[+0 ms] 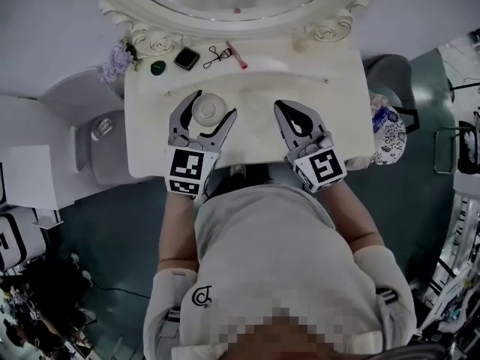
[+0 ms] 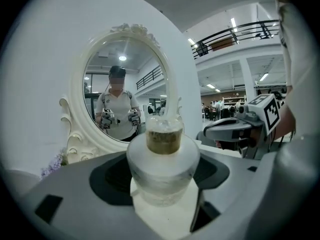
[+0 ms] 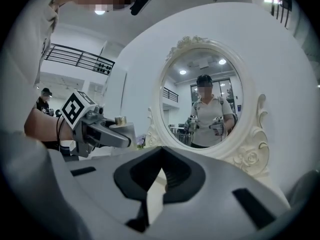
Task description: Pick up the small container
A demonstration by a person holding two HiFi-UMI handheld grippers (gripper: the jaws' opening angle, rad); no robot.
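Observation:
The small container [image 1: 208, 109] is a round, clear, frosted jar with a narrower brownish top [image 2: 163, 140]. My left gripper [image 1: 214, 106] is shut on it, one jaw on each side, and holds it above the white vanity table [image 1: 259, 137]. In the left gripper view the jar fills the middle, between the dark pads [image 2: 112, 176]. My right gripper [image 1: 289, 109] hangs to the right of it over the table, shut with nothing in it. The right gripper view shows the left gripper [image 3: 112, 135] with the jar [image 3: 123, 127] at its left side.
An oval mirror [image 1: 232, 6] in an ornate white frame stands at the table's back. Along the back edge lie a green piece [image 1: 157, 67], a black compact [image 1: 187, 58], an eyelash curler [image 1: 217, 53] and a pink stick [image 1: 238, 55]. Purple flowers [image 1: 116, 60] sit at the left corner.

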